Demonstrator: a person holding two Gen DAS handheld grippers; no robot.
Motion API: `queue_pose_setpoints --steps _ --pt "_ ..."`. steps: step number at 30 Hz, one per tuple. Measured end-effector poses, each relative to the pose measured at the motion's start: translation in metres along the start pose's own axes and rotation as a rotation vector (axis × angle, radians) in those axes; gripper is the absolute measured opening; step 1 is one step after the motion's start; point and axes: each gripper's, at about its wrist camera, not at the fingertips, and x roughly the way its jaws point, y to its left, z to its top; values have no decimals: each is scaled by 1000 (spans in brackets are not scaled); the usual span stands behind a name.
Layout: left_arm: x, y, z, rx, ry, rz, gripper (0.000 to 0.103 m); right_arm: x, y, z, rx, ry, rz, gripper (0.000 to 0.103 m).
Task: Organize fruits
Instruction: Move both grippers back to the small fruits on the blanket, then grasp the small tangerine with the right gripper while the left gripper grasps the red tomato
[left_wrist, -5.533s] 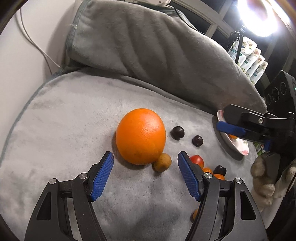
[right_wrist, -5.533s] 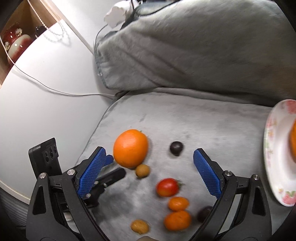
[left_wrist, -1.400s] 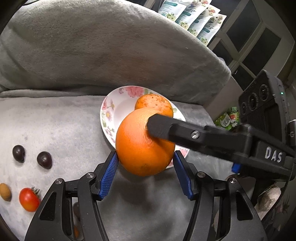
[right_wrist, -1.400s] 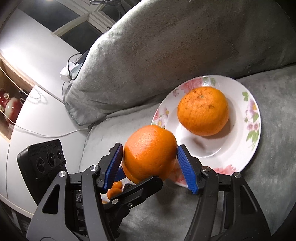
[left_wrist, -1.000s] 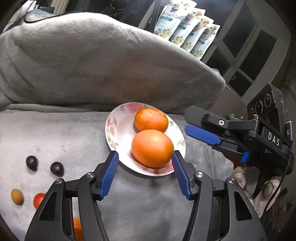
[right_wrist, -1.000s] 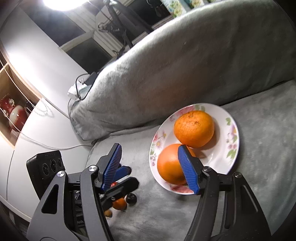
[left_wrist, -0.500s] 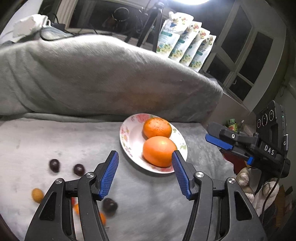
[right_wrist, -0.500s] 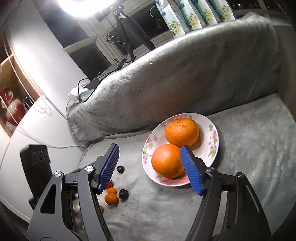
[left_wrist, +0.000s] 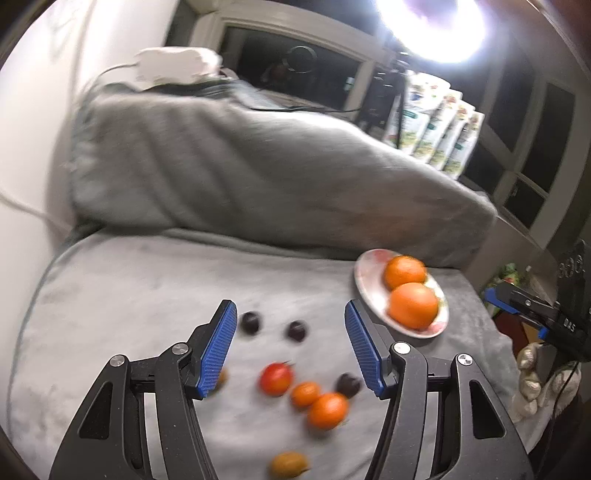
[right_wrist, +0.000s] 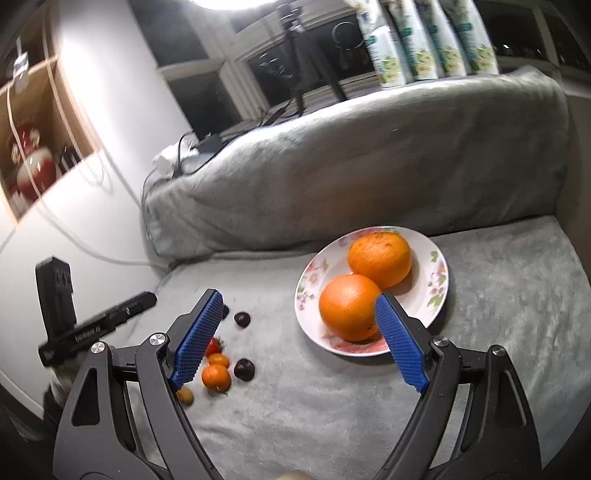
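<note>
At the right edge of my left wrist view, the letters "DAS" stand white on my right gripper's (left_wrist: 517, 306) black body. Print on my left gripper (right_wrist: 99, 325) and the pouches (right_wrist: 424, 40) is illegible.

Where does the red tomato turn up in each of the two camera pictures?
Left wrist view: red tomato low in the middle, between the blue fingers.
Right wrist view: tomato lower left, half hidden by the near blue finger.
Shared landmark: flowered plate bearing two oranges.
</note>
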Motion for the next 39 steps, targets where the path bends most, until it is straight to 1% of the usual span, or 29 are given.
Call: queue_pose_setpoints --steps 4,10,13,19,20,22,24,26,28,29,32,34,37,39 --pt "-4 20 -11 -27 12 42 61 7 15 -8 -64 25 -9 87" --pt "-2 32 -28 -41 46 49 61 23 39 -26 -173 85 -14 87" --pt "1 32 -34 -44 64 33 60 31 47 -36 -200 120 5 87" --pt "9 30 -44 -46 99 -3 60 47 62 -54 -263 174 9 87" --pt "11 30 -45 -45 105 -8 57 49 65 -57 -273 181 15 87" --pt "14 29 -47 -45 119 -21 55 51 72 -62 -294 192 26 87" --pt "18 28 -49 -52 136 -43 53 54 79 -66 -318 201 36 84" --pt "21 28 -50 -59 151 -60 50 59 88 -71 -347 218 50 79" --pt "26 27 -51 -60 166 -73 47 64 96 -76 -375 236 61 77" --pt "28 28 -52 -65 176 -83 46 66 99 -78 -388 244 66 73" --pt "36 30 -52 -88 205 -112 42 76 111 -86 -426 275 86 66" --pt "41 30 -52 -94 219 -120 41 82 117 -89 -443 287 92 64" --pt "46 30 -51 -96 237 -129 40 93 123 -94 -458 307 97 57" --pt "49 29 -50 -96 245 -136 40 100 125 -96 -462 317 96 56"
